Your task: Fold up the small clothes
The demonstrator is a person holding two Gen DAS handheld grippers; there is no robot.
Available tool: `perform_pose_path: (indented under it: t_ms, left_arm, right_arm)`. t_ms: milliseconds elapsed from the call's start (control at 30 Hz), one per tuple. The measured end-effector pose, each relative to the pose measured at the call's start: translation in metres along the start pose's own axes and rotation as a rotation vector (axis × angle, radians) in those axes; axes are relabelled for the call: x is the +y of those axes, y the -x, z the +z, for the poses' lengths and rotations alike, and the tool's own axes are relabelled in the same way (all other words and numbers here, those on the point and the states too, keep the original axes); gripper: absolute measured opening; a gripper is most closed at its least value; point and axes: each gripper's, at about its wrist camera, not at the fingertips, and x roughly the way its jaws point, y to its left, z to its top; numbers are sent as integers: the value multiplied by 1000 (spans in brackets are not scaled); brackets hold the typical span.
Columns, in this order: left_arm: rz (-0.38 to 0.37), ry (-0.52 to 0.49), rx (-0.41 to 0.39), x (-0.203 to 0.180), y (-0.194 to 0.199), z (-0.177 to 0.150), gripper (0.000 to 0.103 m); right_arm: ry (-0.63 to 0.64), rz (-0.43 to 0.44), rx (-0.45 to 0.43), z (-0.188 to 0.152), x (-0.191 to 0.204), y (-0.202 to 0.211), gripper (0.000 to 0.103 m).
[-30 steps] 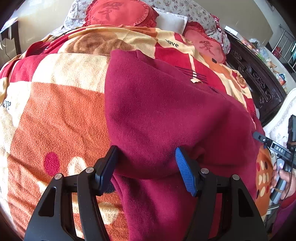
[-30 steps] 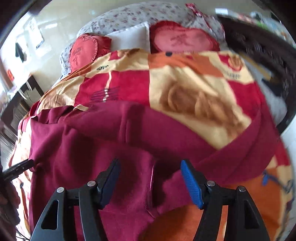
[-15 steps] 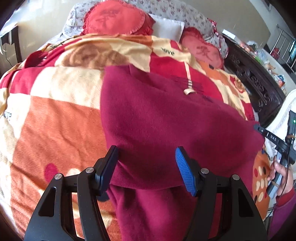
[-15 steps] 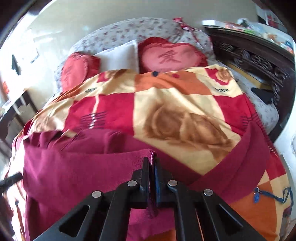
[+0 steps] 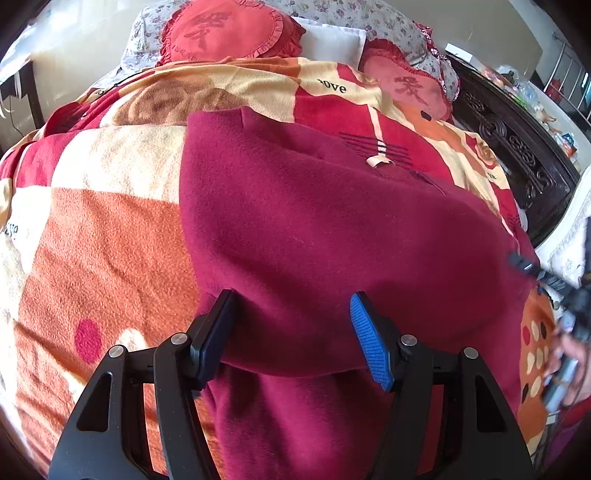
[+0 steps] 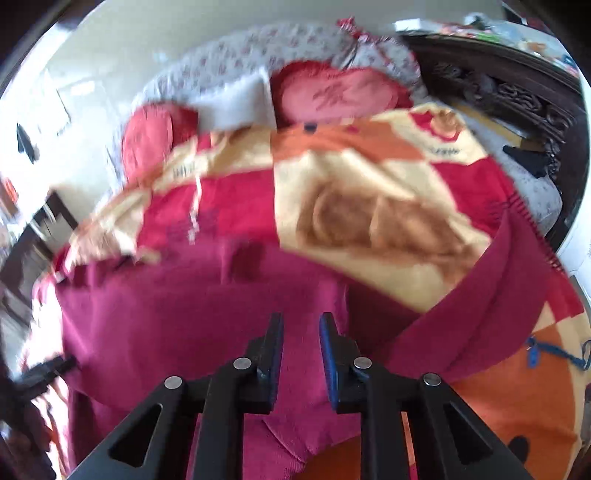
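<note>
Lying across the patterned blanket [image 5: 103,251], the maroon garment [image 5: 314,229] reaches toward twelve o'clock; the left gripper [image 5: 291,332] stands wide, gripping nothing; the right gripper [image 6: 301,347] is opening over the cloth — the fold may slump if the released edge slides.

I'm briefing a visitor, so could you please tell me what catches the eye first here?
The maroon garment dominates, spread across the patterned blanket just ahead of both grippers. Behind it, at the bed's head, sit two red cushions. The right gripper hangs over the cloth, jaws opening.
</note>
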Motion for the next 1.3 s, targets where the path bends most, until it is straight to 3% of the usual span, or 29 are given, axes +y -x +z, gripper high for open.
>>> perform_pose_path:
  t_ms: [100,233,267,333,367,567,800,933,1300]
  left_arm:
    - [-22,-19,-13,-7,11,0,64]
    - [-40,-62,-40,-20,23,5,64]
    - [-51,-68,-39,-24,23,7,64]
    - [-73,-73,-30,-32,20,10,64]
    - [-83,-74,-22,-37,17,11,64]
    - [-73,-128,31,-60,-7,6,64]
    - [-47,-151,24,-72,-9,1,64]
    - [-12,-169,-6,-72,-5,4,64]
    - [14,-124,18,-59,-23,-3,64]
  right_arm:
    - [-26,4,68,-11,-3,-24,18]
    - [-66,42,30,-8,-18,-6,21]
    - [-86,29,15,-5,-27,1,24]
    - [-138,5,-10,1,-48,14,47]
    - [-159,-9,-19,4,-58,18,49]
    - [-286,-43,-21,11,-110,37,49]
    - [-232,5,-2,1,-91,36,49]
    - [-209,-12,13,1,-84,29,49]
    - [-278,-75,4,22,-115,15,49]
